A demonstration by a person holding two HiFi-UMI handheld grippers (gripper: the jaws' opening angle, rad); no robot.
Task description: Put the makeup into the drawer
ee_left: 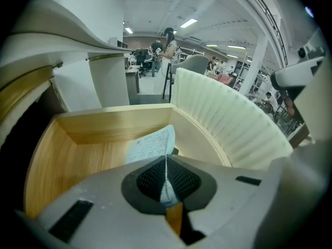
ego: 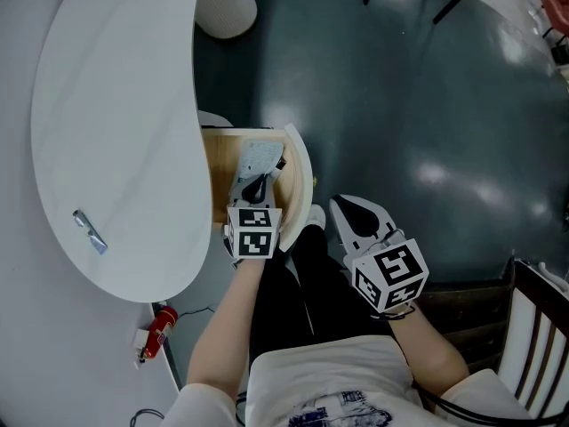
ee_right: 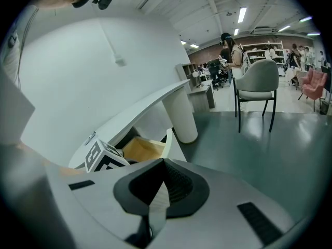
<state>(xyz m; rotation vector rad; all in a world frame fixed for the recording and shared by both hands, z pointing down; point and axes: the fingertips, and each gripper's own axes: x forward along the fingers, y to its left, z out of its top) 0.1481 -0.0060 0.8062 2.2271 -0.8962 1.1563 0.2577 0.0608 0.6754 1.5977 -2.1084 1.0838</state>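
Makeup sachet (ee_left: 150, 147) above the open drawer (ee_left: 78, 154)
Left gripper (ee_left: 166, 165) pinches its near edge; it seems thin, light and floppy. Right gripper (ee_right: 163, 165), beside the drawer, is closed and empty.

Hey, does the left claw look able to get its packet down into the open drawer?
Probably yes. The left claw, shut on the packet, hangs right over the drawer, which is pulled out from under the tabletop; nothing shows between claw and wooden floor.

1. Left gripper (ego: 257, 188) points steeply down, jaws pinched on a flat printed sachet (ee_left: 149, 147) that sticks out ahead of them.
2. Right gripper (ego: 354, 210), beside it, tilts down less steeply, jaws closed on nothing.
3. A bare forearm trails behind each.
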